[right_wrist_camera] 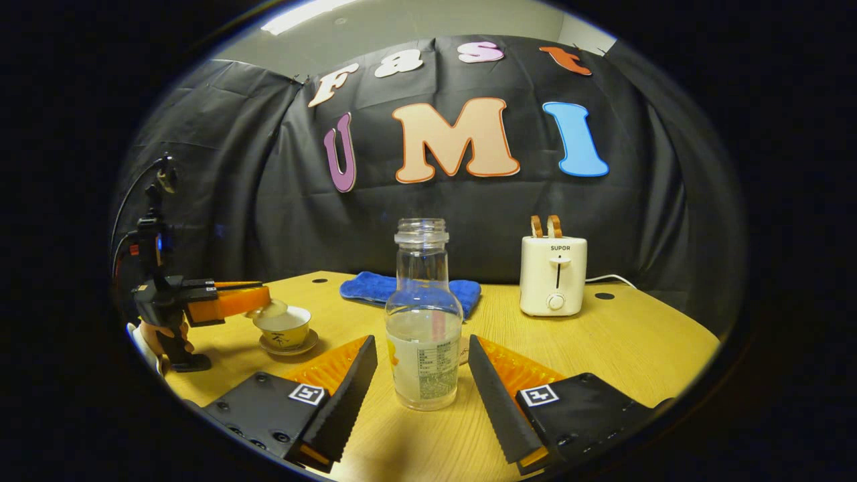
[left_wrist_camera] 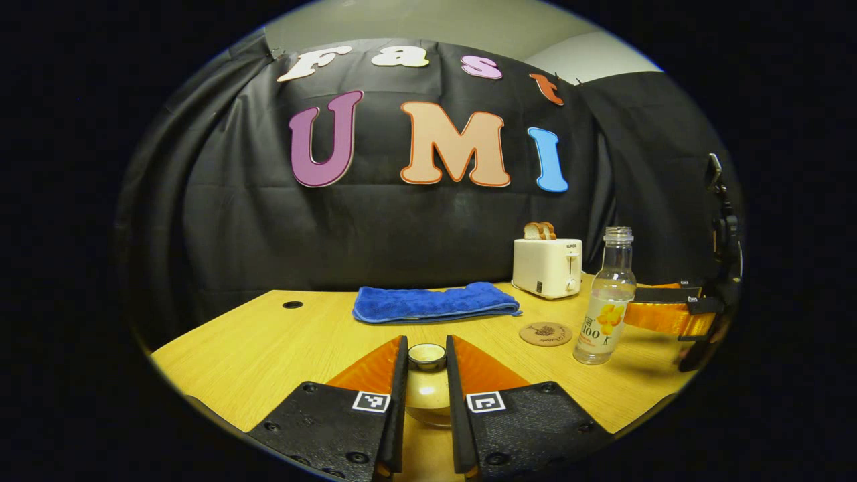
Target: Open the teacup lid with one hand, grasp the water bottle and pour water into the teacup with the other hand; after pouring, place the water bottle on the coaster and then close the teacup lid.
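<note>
My left gripper (left_wrist_camera: 426, 343) is shut on the teacup lid (left_wrist_camera: 427, 357), its knob pinched between the fingers. The right gripper view shows the left gripper (right_wrist_camera: 262, 299) holding the lid (right_wrist_camera: 268, 308) tilted just above the left rim of the teacup (right_wrist_camera: 286, 329), which stands on its saucer (right_wrist_camera: 288, 348). The clear water bottle (right_wrist_camera: 423, 328), capless and about half full, stands upright between the open fingers of my right gripper (right_wrist_camera: 422, 343), with a gap on each side. The round coaster (left_wrist_camera: 546, 333) lies just left of the bottle (left_wrist_camera: 606, 304).
A white toaster (right_wrist_camera: 554, 276) with bread slices stands at the back right. A folded blue towel (left_wrist_camera: 435, 302) lies at the back centre of the wooden table (left_wrist_camera: 268, 341). A person's hand (right_wrist_camera: 161, 335) holds the left gripper at the left edge.
</note>
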Tool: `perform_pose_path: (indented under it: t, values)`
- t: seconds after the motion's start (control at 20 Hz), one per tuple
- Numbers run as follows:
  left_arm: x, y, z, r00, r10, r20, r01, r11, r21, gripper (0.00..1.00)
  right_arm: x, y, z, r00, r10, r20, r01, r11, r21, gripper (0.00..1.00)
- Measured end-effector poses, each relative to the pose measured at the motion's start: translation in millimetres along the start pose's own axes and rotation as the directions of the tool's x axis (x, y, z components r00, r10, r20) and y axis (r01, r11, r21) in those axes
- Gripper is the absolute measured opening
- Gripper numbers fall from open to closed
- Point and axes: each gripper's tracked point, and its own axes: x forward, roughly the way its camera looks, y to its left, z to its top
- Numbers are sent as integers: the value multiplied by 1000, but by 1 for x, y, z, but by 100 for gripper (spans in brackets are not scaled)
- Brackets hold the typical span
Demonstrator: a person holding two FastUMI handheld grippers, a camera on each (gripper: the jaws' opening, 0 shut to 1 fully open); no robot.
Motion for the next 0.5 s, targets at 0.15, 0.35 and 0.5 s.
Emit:
perform_pose_path:
  t: [0.15,0.35,0.5]
  values:
    - [-11,14,1,1000,26,14,-26,1000,-1,27,8,2,-5,1000,0,-31,0,1000,-6,87]
    - [-23,38,1,998,68,13,-68,998,-2,27,24,1,-10,997,-20,-74,20,1000,-5,89]
    - [-31,58,2,994,111,13,-111,994,-2,27,34,2,-11,996,-40,-86,39,999,-9,89]
